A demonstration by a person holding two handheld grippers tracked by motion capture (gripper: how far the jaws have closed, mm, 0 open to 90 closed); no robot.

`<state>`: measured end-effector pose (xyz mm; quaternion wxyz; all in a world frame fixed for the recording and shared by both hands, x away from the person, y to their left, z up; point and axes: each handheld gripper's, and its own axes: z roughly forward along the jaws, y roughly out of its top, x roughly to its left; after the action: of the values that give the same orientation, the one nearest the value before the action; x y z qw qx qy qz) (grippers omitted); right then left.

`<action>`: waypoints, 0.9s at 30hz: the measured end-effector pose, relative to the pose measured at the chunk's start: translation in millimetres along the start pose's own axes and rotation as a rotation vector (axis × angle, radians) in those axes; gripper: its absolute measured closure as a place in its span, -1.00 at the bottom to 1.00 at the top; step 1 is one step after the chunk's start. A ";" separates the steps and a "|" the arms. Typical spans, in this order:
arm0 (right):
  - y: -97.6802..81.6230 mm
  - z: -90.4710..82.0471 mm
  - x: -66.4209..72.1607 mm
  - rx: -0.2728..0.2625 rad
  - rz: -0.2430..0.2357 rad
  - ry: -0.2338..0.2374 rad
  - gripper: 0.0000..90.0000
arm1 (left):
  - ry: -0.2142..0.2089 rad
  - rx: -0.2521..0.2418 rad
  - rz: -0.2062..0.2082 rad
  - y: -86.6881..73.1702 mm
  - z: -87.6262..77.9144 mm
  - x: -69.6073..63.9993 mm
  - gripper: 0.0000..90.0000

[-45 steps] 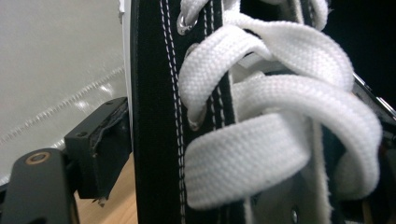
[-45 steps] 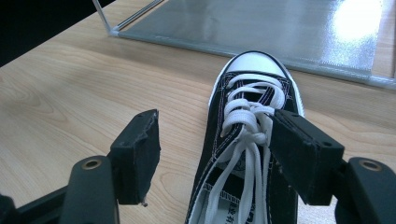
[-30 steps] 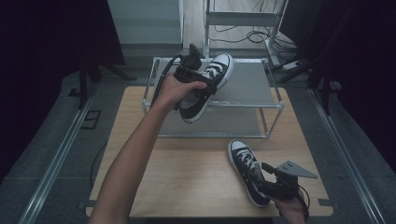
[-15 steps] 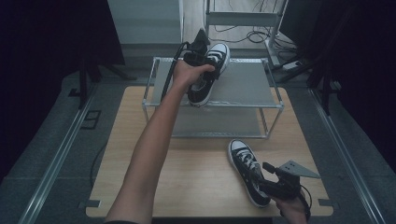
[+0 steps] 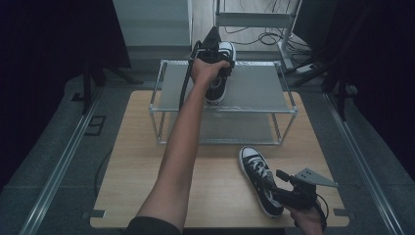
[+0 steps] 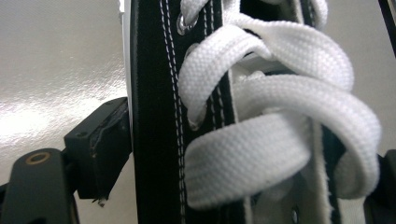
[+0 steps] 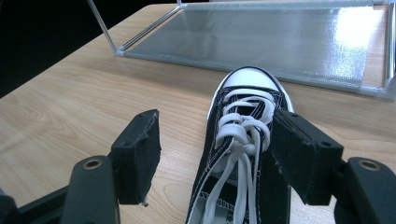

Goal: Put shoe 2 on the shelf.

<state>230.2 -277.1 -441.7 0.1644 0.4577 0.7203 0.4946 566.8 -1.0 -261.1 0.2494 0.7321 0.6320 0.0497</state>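
Shoes number two: rack shoe [image 5: 219, 73], table shoe [image 5: 260, 179].

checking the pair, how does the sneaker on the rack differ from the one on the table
The rack sneaker sits on the rack's top shelf, clamped by the left gripper. The table sneaker lies on the wooden table, between the right gripper's open jaws, not clamped. Both are black, white-laced, white-toed.
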 end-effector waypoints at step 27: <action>-1.2 3.2 -1.0 0.013 -0.001 -0.006 -0.26 | 0.097 0.004 -0.163 0.2 13.1 21.8 -0.66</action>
<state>232.4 -276.3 -444.4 0.1637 0.4598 0.7234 0.4884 576.3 15.7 -277.7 0.2205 0.6755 0.7008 0.0634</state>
